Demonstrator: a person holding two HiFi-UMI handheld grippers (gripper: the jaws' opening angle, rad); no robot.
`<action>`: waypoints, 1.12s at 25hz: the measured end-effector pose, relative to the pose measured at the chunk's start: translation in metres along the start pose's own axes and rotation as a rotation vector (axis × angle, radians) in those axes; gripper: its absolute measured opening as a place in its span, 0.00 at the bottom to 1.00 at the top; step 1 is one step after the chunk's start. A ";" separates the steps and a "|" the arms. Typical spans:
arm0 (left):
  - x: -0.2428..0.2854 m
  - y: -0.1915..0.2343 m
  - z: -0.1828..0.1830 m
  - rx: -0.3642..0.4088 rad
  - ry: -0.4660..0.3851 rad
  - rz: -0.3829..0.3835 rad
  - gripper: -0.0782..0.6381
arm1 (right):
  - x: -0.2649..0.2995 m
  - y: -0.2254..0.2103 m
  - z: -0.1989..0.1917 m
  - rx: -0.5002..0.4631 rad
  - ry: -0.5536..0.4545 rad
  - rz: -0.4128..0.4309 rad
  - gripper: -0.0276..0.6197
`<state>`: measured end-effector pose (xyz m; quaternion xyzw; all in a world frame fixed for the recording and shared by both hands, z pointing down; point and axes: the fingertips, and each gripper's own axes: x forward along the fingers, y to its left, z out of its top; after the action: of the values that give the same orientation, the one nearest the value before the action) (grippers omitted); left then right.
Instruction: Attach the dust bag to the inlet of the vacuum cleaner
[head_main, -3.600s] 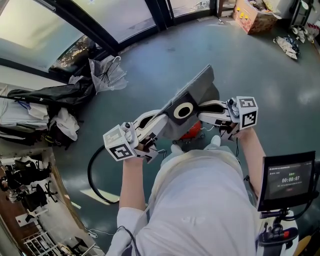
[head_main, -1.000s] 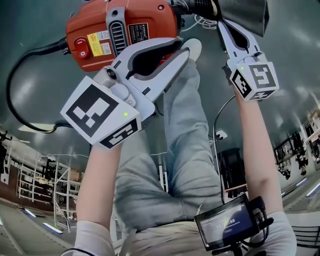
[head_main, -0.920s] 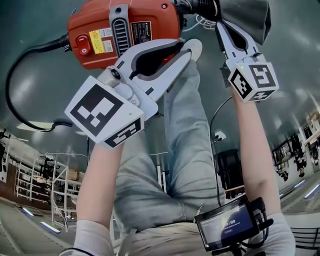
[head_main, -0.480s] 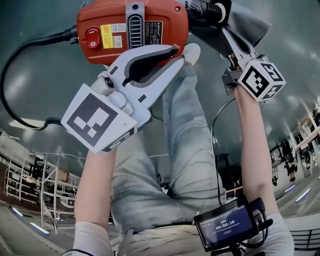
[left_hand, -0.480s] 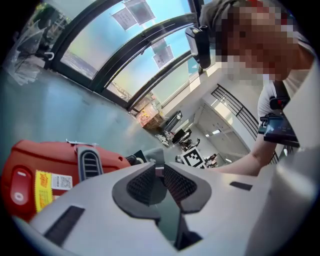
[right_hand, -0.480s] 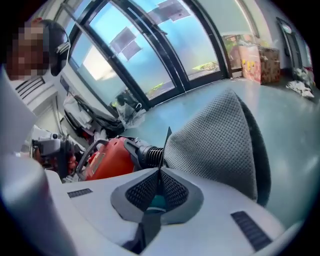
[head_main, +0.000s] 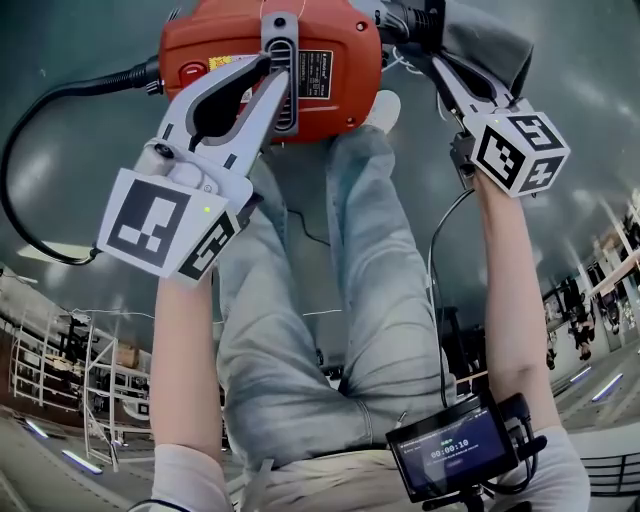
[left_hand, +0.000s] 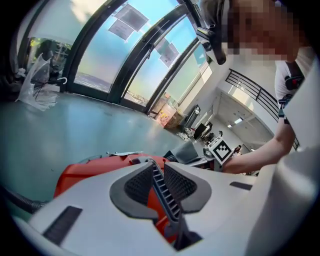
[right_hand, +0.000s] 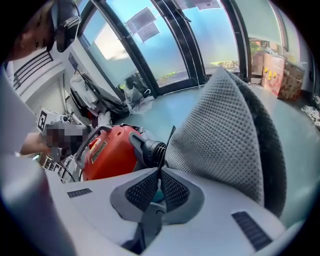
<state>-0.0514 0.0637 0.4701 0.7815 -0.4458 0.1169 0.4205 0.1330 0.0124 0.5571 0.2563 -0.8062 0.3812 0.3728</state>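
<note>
The red vacuum cleaner (head_main: 200, 50) lies on the floor at the top of the head view, also seen as vacuum cleaner (left_hand: 80, 175) and vacuum cleaner (right_hand: 107, 155). My left gripper (head_main: 275, 68) reaches over it. In the left gripper view, the left gripper (left_hand: 160, 182) has its pads close against both sides of the ribbed grey handle (left_hand: 156, 175). My right gripper (head_main: 440, 65) is shut on the thin dark card collar of the grey dust bag (head_main: 490, 40). In the right gripper view, the right gripper (right_hand: 159, 187) holds the dust bag (right_hand: 220, 135) against the black ribbed inlet (right_hand: 147, 147).
A black hose (head_main: 60, 95) loops from the vacuum's left side across the grey floor. The person's legs (head_main: 300, 300) stretch beneath both grippers. A small screen (head_main: 455, 455) hangs at the lower right. Windows, a bag heap (right_hand: 100, 107) and boxes (right_hand: 282, 75) line the room's edge.
My left gripper has swung left, from beside the vacuum's right end onto its grey handle. The right gripper has rolled a little and stays on the bag at the inlet.
</note>
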 end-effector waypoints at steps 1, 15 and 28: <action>0.002 0.000 0.000 -0.012 -0.008 -0.003 0.19 | -0.003 0.002 -0.002 0.008 0.005 0.001 0.07; 0.005 0.006 0.001 -0.050 0.002 0.039 0.13 | 0.011 0.011 -0.004 -0.016 0.092 0.024 0.07; 0.003 0.008 0.001 -0.071 -0.009 0.034 0.13 | 0.019 0.025 -0.003 -0.116 0.158 0.006 0.07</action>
<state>-0.0563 0.0588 0.4756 0.7589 -0.4647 0.1049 0.4439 0.1060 0.0269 0.5629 0.2013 -0.7957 0.3541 0.4482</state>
